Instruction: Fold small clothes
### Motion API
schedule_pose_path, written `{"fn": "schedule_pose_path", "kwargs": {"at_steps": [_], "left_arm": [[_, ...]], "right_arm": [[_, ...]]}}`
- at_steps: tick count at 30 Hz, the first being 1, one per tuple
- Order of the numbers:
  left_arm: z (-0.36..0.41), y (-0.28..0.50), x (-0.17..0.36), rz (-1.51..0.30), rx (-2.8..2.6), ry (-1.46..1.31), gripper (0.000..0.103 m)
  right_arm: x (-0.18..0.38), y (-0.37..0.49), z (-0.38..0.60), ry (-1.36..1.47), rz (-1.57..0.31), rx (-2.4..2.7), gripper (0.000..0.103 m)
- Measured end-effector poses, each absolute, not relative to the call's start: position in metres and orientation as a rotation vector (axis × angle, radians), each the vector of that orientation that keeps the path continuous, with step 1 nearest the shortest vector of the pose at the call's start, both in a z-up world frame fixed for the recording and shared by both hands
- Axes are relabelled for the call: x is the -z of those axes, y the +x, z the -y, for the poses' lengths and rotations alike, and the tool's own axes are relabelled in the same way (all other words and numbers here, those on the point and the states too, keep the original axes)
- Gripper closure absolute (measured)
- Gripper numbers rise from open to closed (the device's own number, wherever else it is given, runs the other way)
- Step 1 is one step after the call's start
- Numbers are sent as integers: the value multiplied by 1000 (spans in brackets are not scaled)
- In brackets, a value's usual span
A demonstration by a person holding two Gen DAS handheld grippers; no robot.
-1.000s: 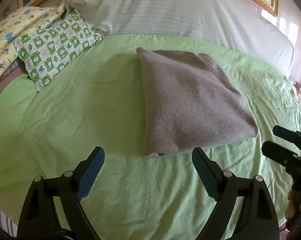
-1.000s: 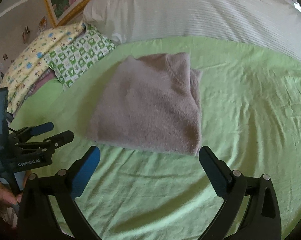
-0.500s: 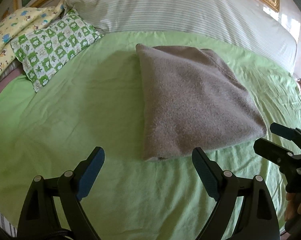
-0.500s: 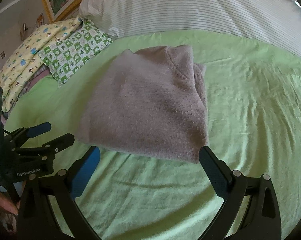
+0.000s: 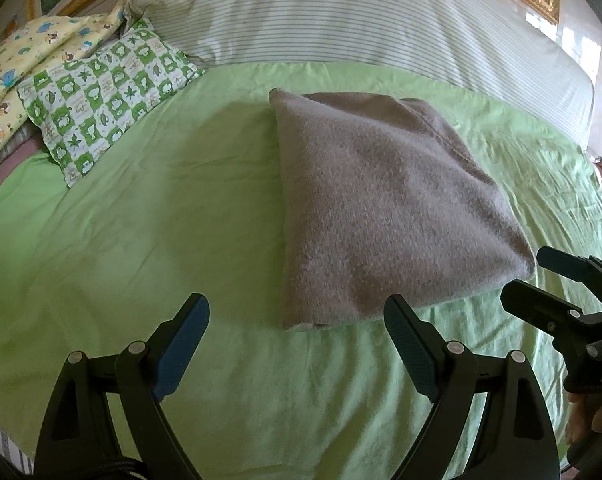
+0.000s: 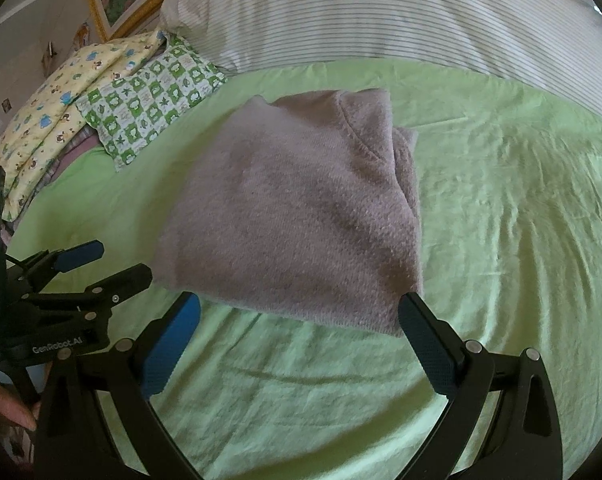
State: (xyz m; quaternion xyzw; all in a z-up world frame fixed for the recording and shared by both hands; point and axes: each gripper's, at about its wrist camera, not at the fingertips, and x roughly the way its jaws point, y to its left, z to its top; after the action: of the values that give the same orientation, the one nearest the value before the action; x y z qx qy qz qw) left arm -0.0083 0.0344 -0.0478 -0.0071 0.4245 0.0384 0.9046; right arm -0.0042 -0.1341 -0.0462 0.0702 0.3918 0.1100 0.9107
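My left gripper [image 5: 297,334] and right gripper [image 6: 299,330] both hang with fingers spread wide, holding nothing. Just ahead lies the folded grey sweater [image 5: 381,208] on the green sheet [image 5: 141,240], its long axis running away from me. My right gripper straddles its near edge; my left faces the near-left corner.

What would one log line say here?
left gripper: open, empty | right gripper: open, empty | sweater: folded on sheet
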Motion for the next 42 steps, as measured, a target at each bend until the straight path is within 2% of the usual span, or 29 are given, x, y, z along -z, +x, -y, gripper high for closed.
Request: {"fn": "schedule_pose_path", "kwargs": {"at_steps": [42], "left_arm": [[-31, -14, 36, -857, -86, -29, 13]], "right_arm": [[35, -2, 133, 163, -782, -221, 4]]}}
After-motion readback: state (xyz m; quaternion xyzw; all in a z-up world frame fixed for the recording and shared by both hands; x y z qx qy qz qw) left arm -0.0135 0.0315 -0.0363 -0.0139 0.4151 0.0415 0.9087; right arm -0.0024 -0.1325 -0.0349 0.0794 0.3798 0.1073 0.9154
